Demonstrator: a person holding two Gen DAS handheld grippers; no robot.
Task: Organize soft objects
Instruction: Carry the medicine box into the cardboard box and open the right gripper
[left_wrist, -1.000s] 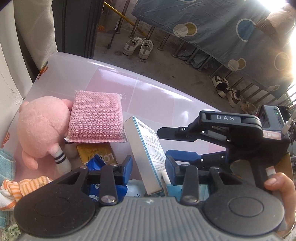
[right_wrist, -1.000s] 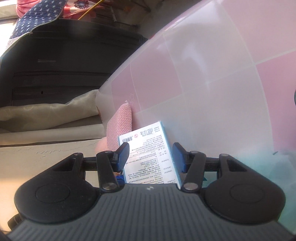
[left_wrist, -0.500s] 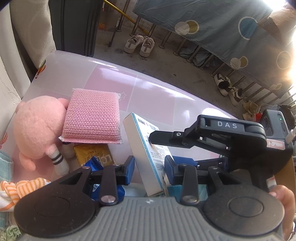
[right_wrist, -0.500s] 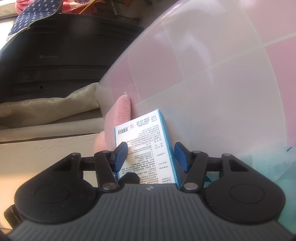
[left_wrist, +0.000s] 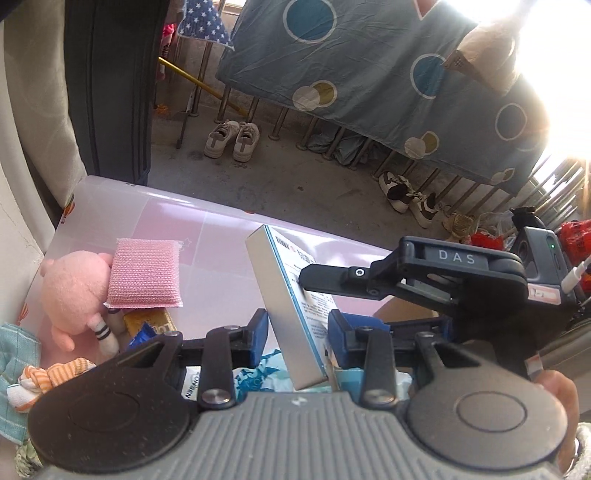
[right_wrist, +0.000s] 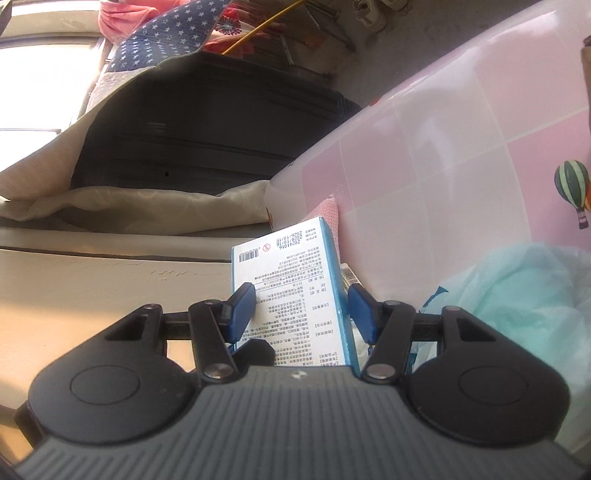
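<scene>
Claws both bracket one white-and-blue box (left_wrist: 291, 306): we see the left claw (left_wrist: 295, 334) clamped across its narrow sides. The right claw (right_wrist: 301, 314) straddles its printed face; we cannot tell whether both pads touch.

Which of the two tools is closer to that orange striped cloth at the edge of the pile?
Left. The left tool sits just beside the orange striped cloth; the right tool reaches in beyond the box, farther away.

pink bin (left_wrist: 221, 236), plush (left_wrist: 74, 291), sponge (left_wrist: 146, 275)
</scene>
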